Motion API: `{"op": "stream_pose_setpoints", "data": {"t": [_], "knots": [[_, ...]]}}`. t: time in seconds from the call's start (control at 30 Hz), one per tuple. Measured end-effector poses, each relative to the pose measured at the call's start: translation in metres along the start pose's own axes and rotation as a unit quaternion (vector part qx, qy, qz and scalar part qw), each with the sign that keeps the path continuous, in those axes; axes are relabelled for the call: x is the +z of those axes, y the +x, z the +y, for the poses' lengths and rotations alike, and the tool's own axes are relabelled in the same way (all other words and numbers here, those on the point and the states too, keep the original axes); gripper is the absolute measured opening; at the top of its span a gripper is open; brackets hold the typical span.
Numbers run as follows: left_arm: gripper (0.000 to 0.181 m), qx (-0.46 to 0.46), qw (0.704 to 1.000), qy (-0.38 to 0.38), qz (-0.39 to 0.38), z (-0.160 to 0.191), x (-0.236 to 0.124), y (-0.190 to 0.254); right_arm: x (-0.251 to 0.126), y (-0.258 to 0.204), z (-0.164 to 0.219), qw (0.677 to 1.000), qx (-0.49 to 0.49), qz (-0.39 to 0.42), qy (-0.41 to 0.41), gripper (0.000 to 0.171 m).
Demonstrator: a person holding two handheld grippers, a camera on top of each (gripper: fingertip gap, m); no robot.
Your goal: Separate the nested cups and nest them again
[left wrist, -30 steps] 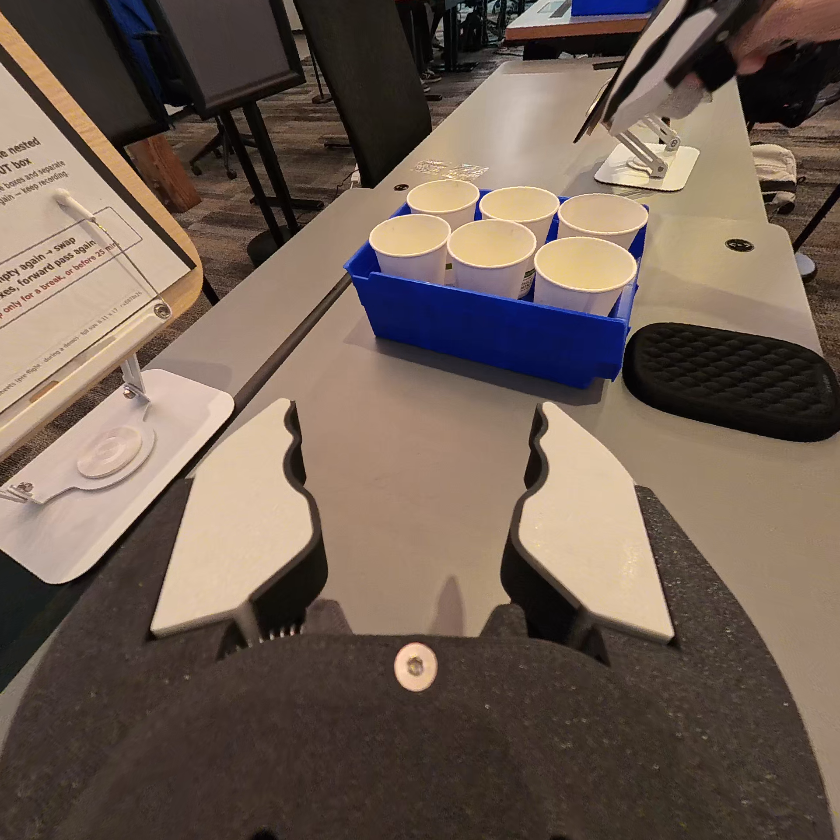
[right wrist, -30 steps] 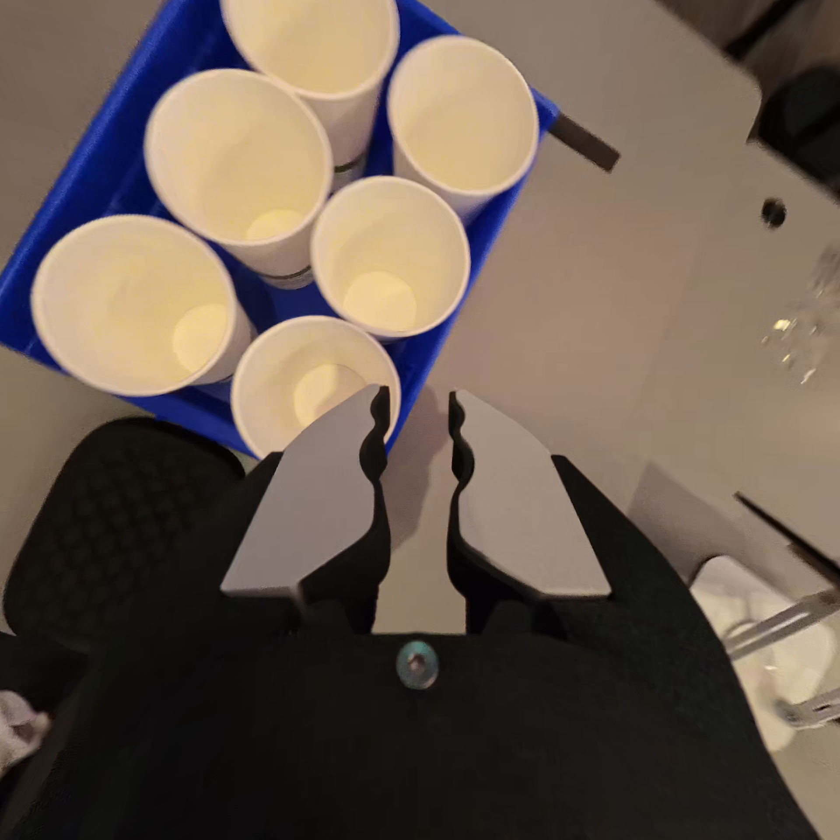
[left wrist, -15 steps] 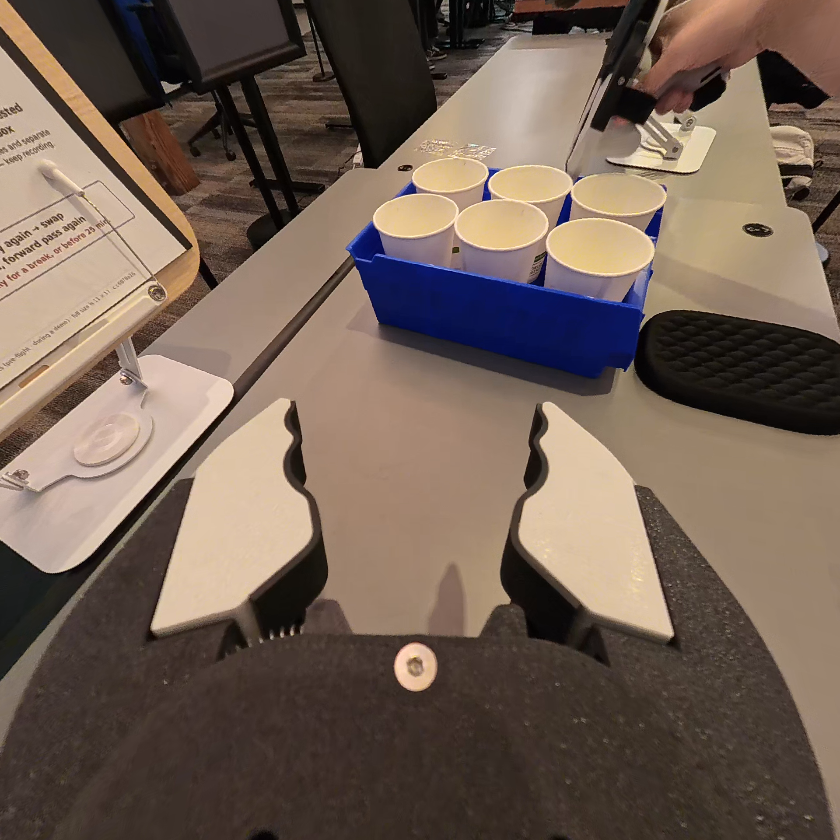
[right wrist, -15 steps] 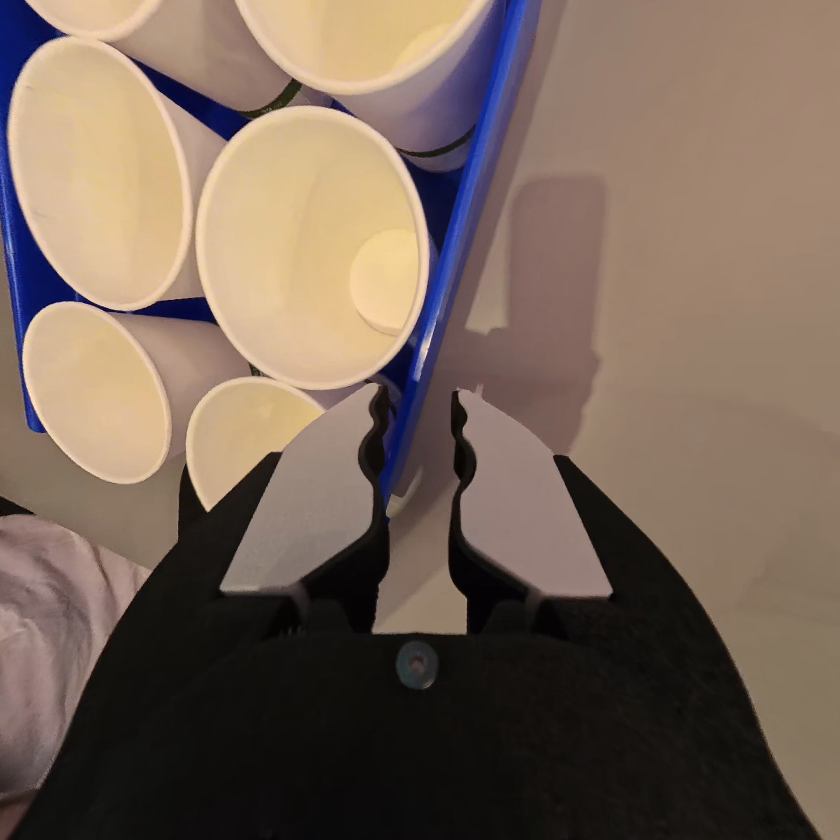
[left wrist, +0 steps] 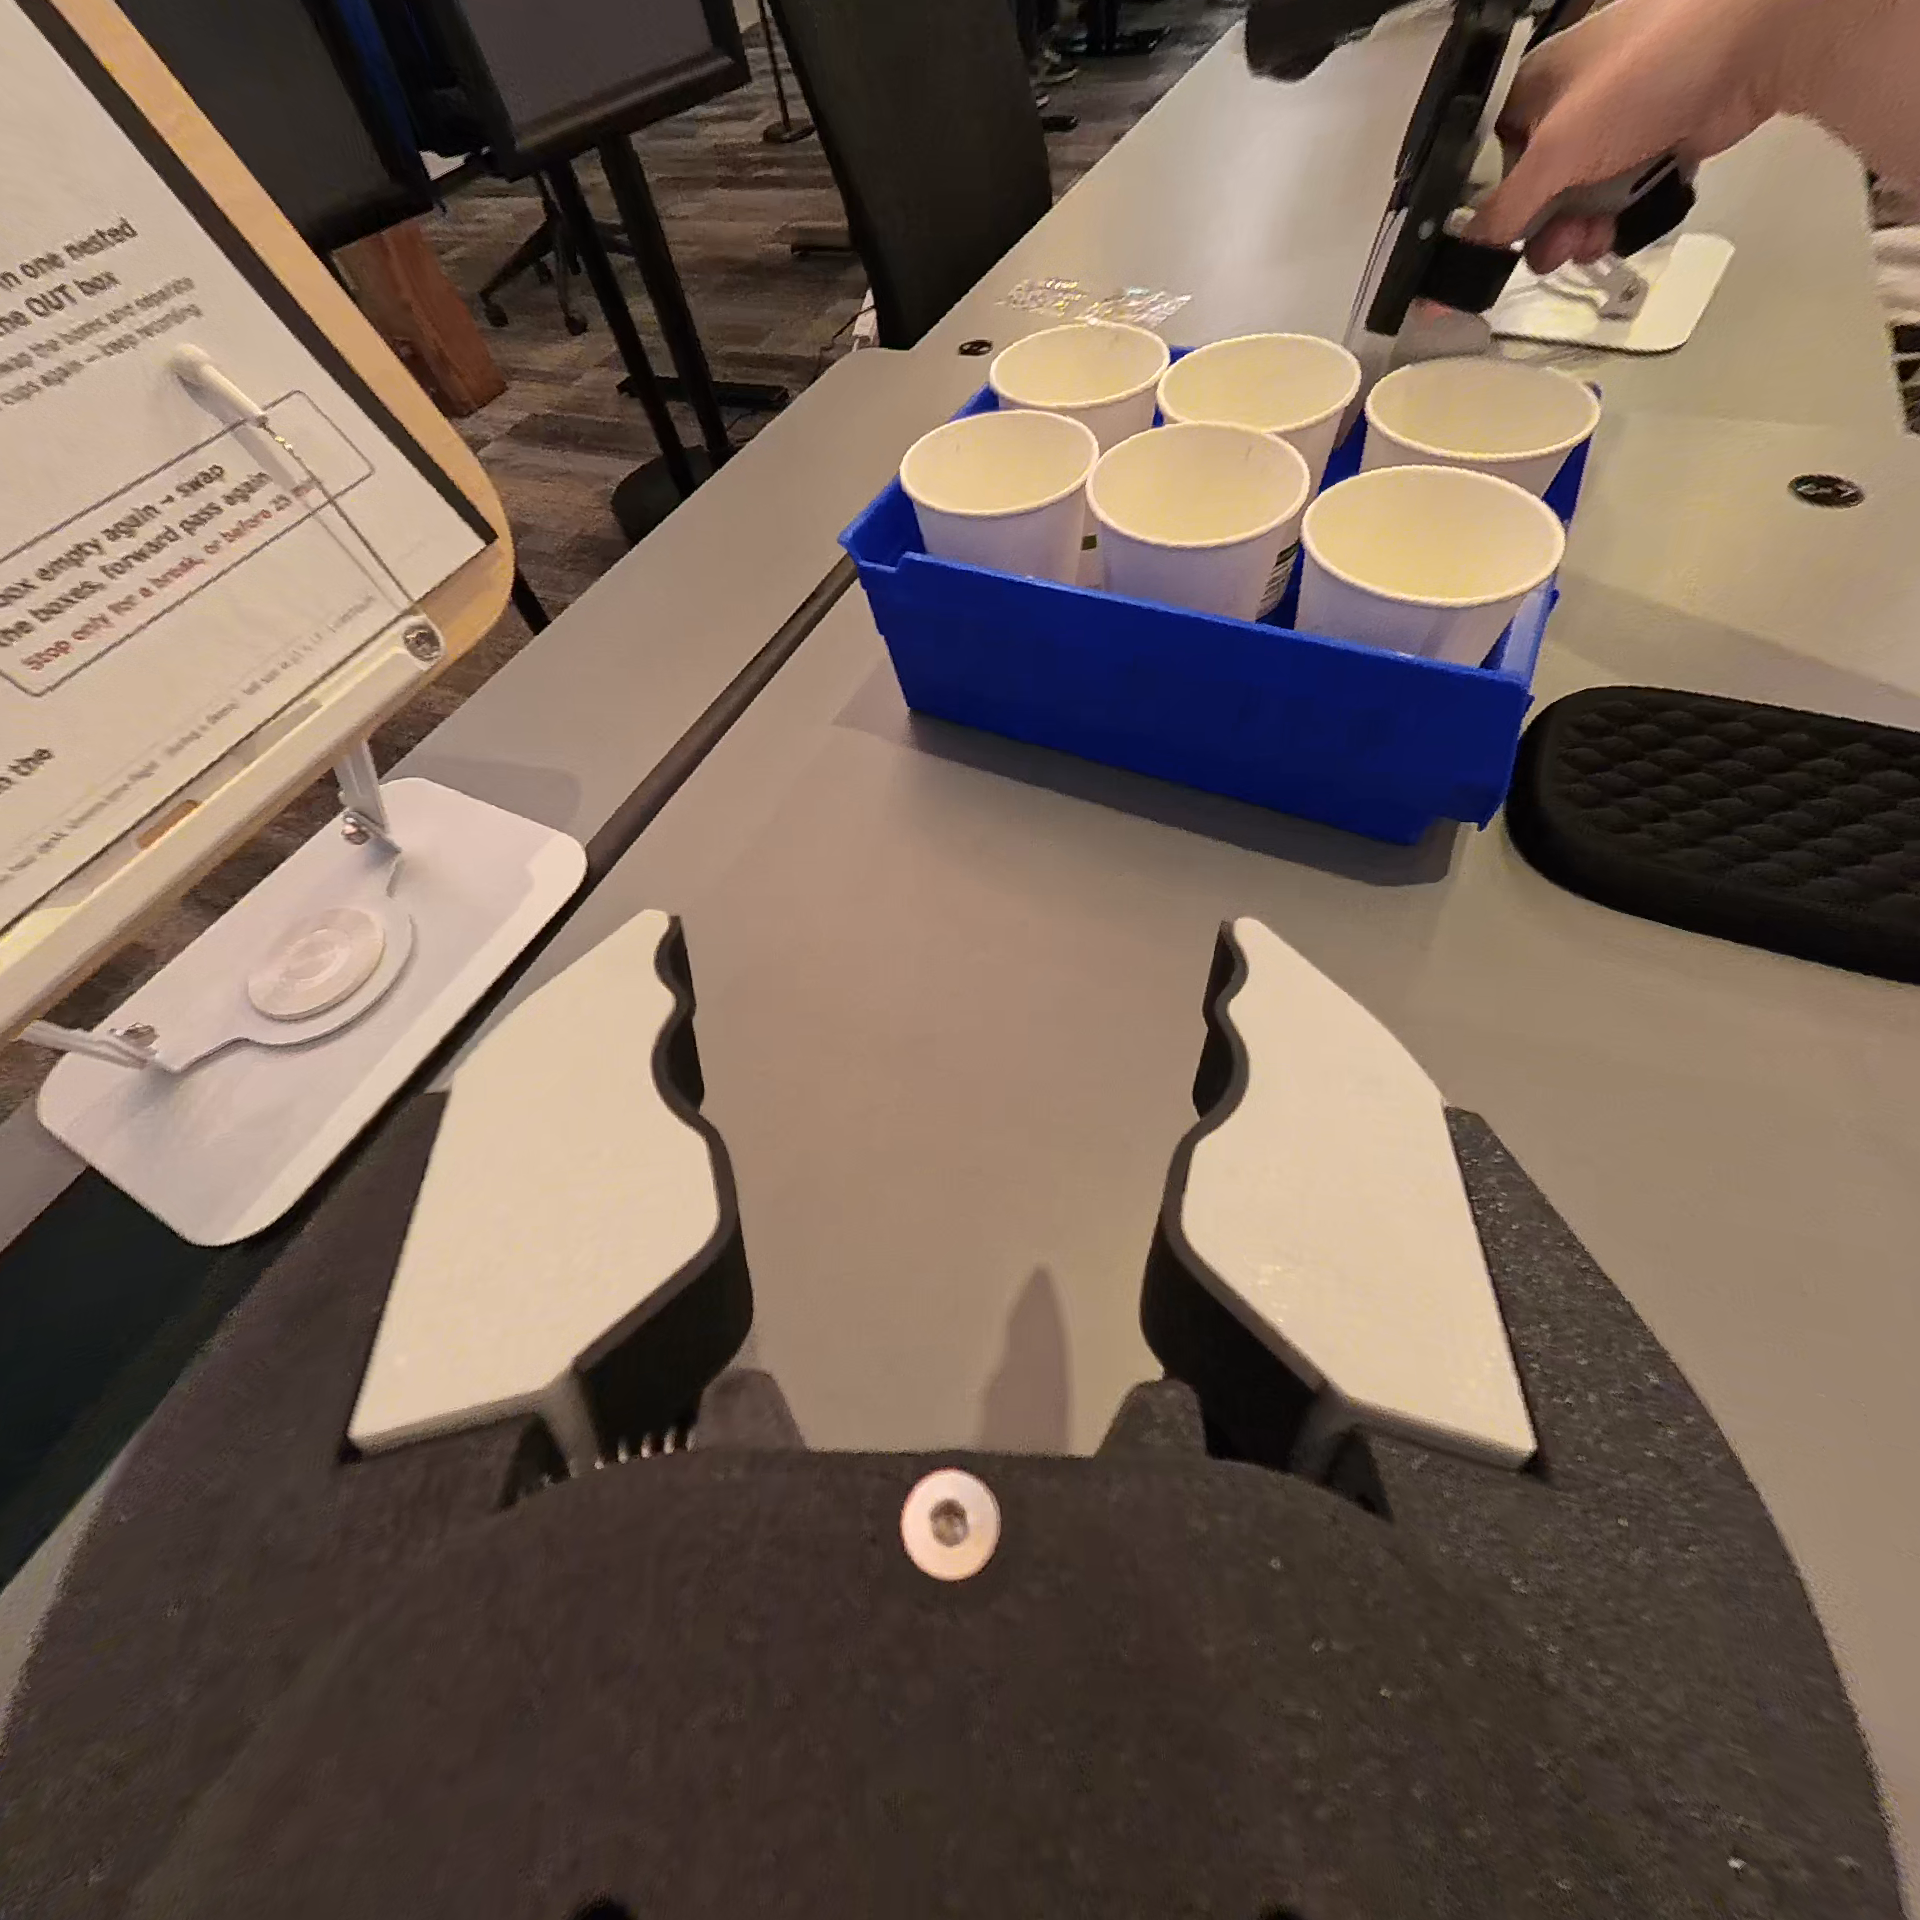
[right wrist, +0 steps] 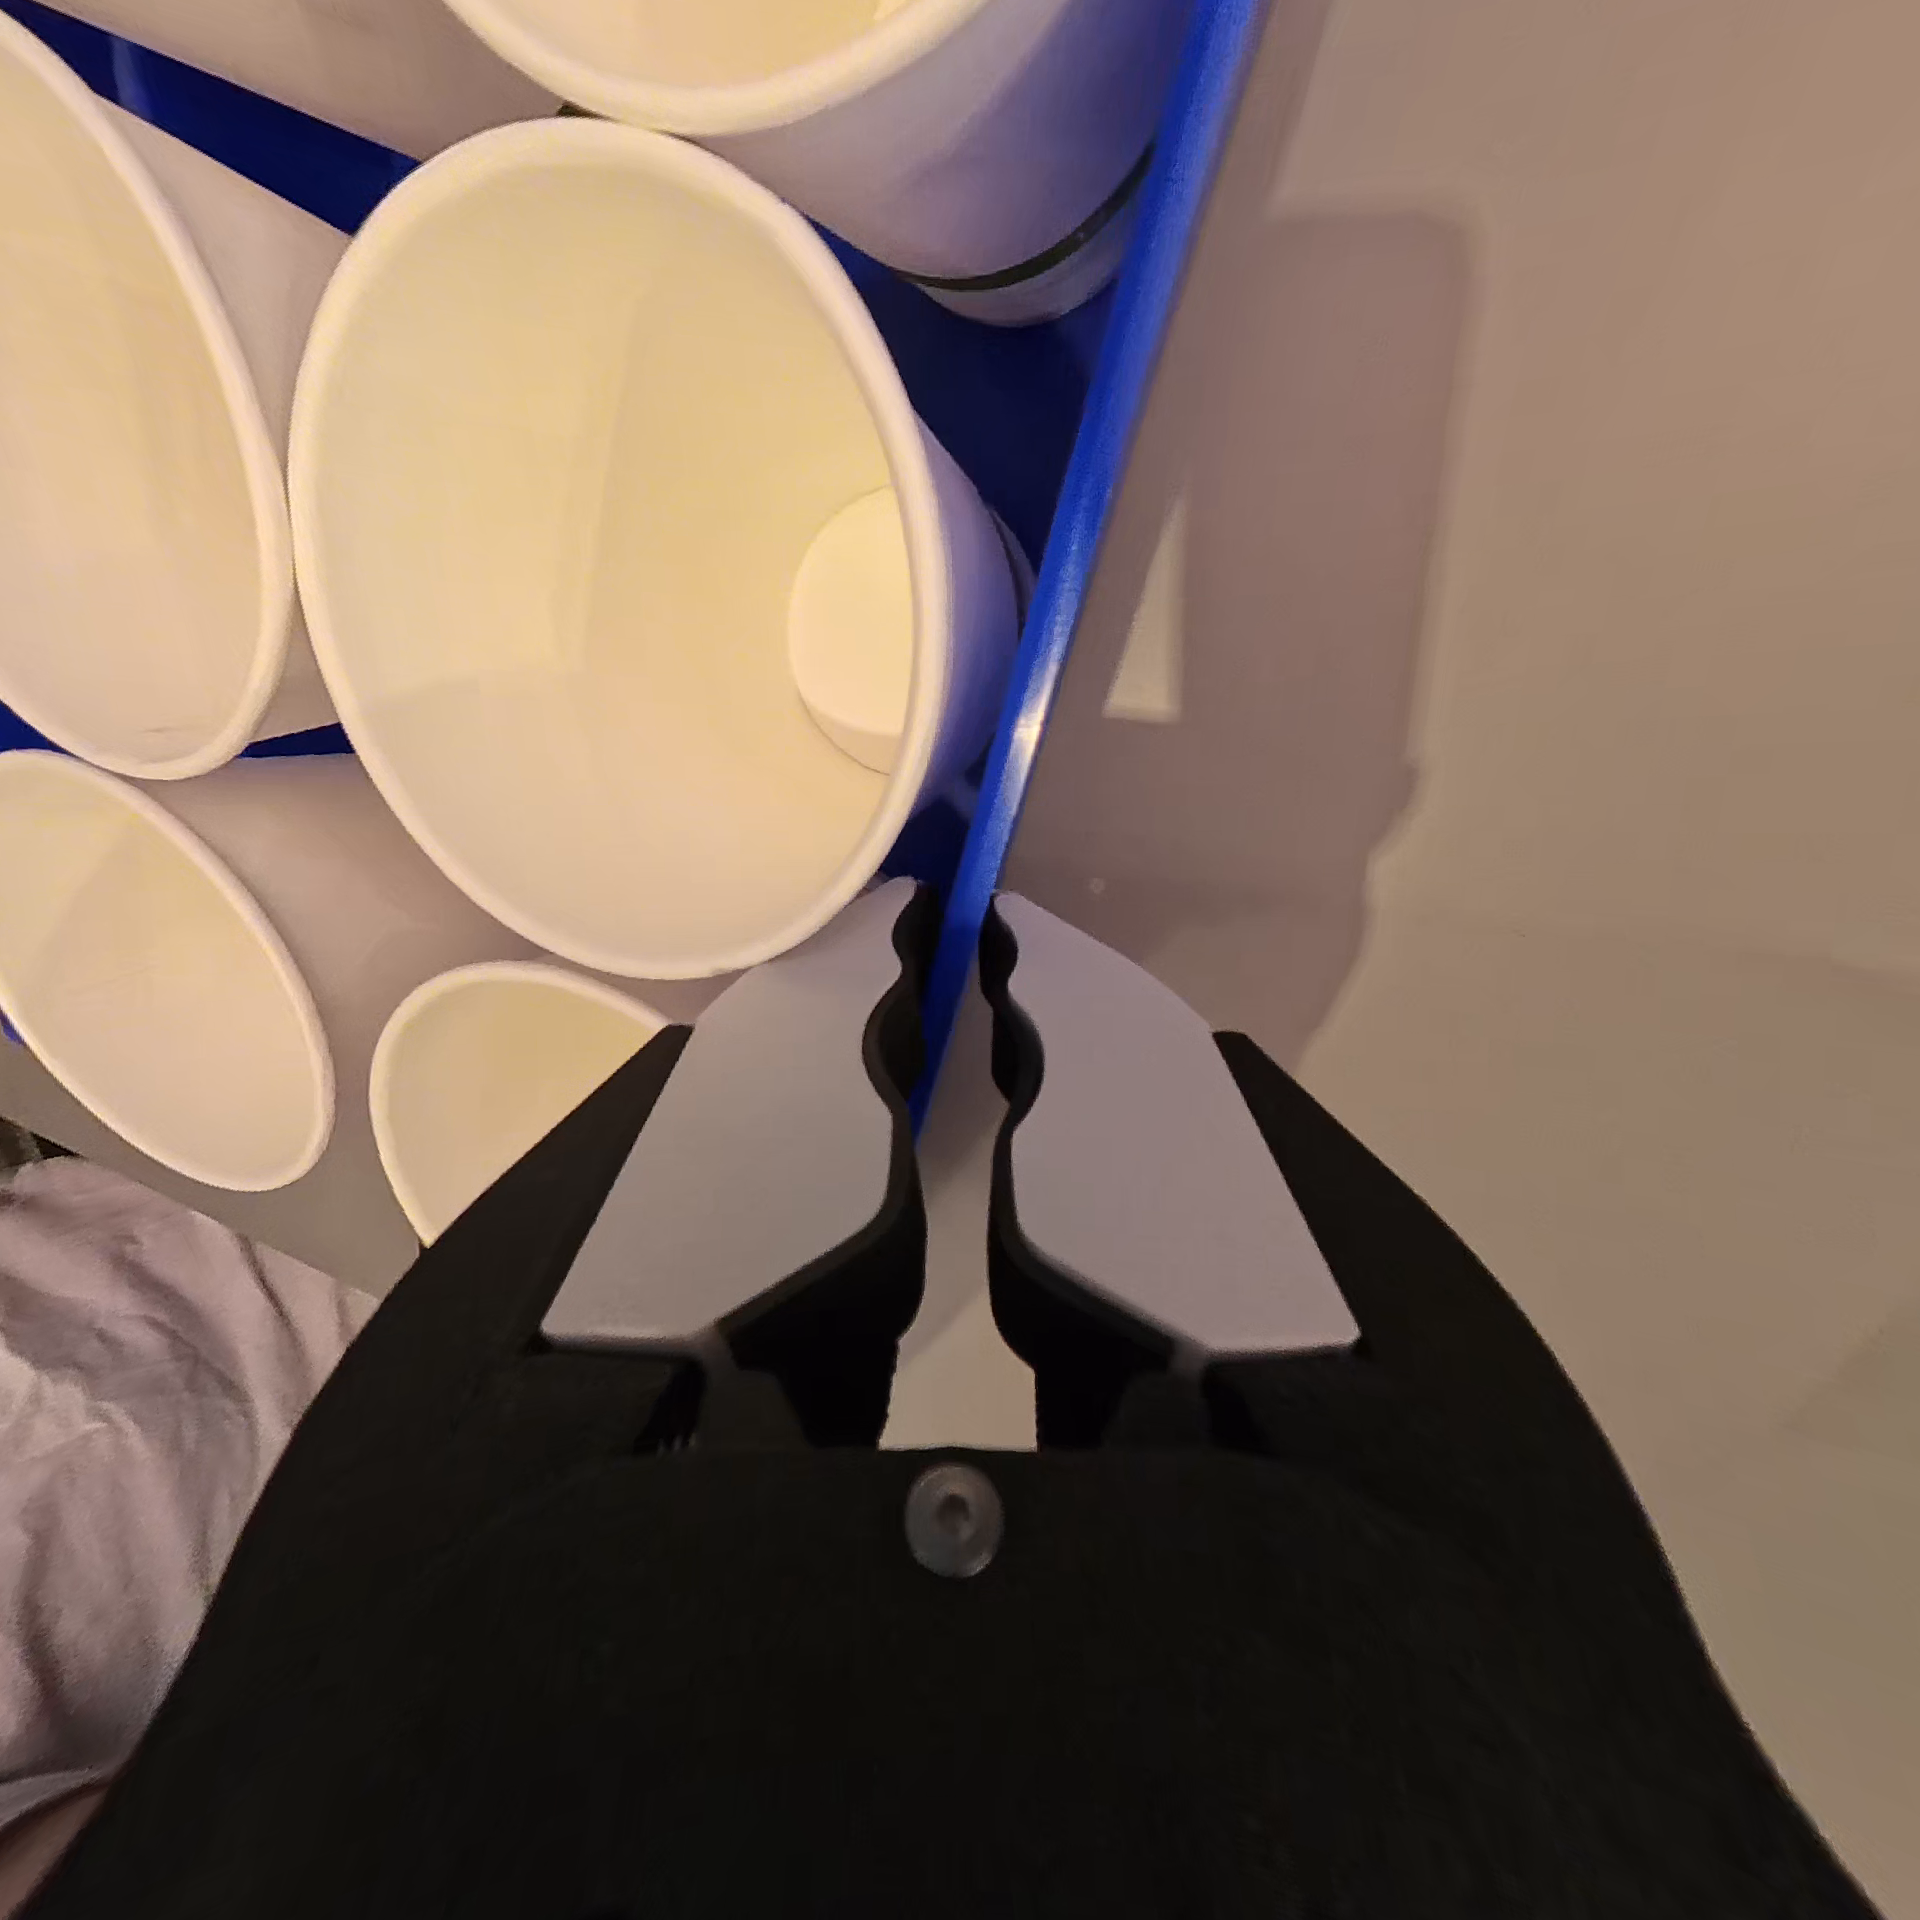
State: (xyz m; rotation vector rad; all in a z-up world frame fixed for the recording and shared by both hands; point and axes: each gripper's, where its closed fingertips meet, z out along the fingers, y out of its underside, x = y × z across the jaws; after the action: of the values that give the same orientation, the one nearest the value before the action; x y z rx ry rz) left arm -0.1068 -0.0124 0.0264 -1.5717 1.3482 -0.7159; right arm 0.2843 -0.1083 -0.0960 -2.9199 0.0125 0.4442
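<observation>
Although the task is about the cups (left wrist: 1195,499), the right gripper (right wrist: 951,904) is at the blue bin (left wrist: 1184,696) that holds them: in the right wrist view the bin's thin far wall (right wrist: 1091,499) runs from between the fingers up toward 12 o'clock, leaning slightly to 1 o'clock. One finger sits inside the bin and one outside. They are nearly together around that wall; whether they already press on it I cannot tell. Just at 11 o'clock of the fingertips stands the nearest cup (right wrist: 582,582), its rim almost touching the inner finger, so there is little spare room on that side. At 3 o'clock lies only bare tabletop (right wrist: 1558,727).

From the left wrist view, six white cups stand upright in two rows of three in the bin, which lies at about 12 to 1 o'clock of the left gripper (left wrist: 951,997), well apart from it, long side across the view. The left fingers are spread wide with nothing between them. A black pad (left wrist: 1745,821) lies just beside the bin at 2 o'clock, and a sign stand (left wrist: 301,997) sits at 10 o'clock near the tabletop edge. Open tabletop lies between the left gripper and the bin. The right hand (left wrist: 1621,135) is far nearer; my guess is the bin gets shifted first.
</observation>
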Motion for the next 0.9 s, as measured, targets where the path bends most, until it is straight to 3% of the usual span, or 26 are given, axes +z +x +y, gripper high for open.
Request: {"op": "stream_pose_setpoints", "data": {"t": [0.13, 0.3, 0.5, 0.57, 0.63, 0.73, 0.9], "knots": [[0.093, 0.010, 0.998, -0.019, -0.057, -0.003, -0.024, -0.017, -0.001, 0.000, 0.000, 1.000, -0.004, 0.011, 0.001, 0.006], [0.091, -0.032, 0.982, -0.063, -0.174, 0.009, -0.089, -0.062, -0.001, 0.002, 0.000, 1.000, -0.001, 0.017, 0.006, 0.006], [0.092, -0.160, 0.918, -0.140, -0.336, 0.086, -0.200, -0.098, 0.000, 0.004, -0.002, 1.000, 0.003, 0.026, 0.006, 0.006], [0.092, -0.222, 0.895, -0.147, -0.358, 0.118, -0.219, -0.093, 0.000, 0.003, -0.001, 1.000, 0.002, 0.024, 0.004, 0.006], [0.090, -0.265, 0.882, -0.148, -0.360, 0.142, -0.220, -0.083, -0.001, 0.003, -0.001, 1.000, 0.003, 0.025, 0.004, 0.006], [0.090, -0.312, 0.882, -0.135, -0.326, 0.157, -0.190, -0.059, -0.001, 0.005, -0.002, 0.999, 0.002, 0.036, 0.007, 0.005], [0.082, -0.304, 0.857, -0.225, -0.349, 0.196, -0.153, -0.052, -0.001, 0.005, -0.001, 0.998, -0.007, 0.056, 0.000, 0.005]]}}
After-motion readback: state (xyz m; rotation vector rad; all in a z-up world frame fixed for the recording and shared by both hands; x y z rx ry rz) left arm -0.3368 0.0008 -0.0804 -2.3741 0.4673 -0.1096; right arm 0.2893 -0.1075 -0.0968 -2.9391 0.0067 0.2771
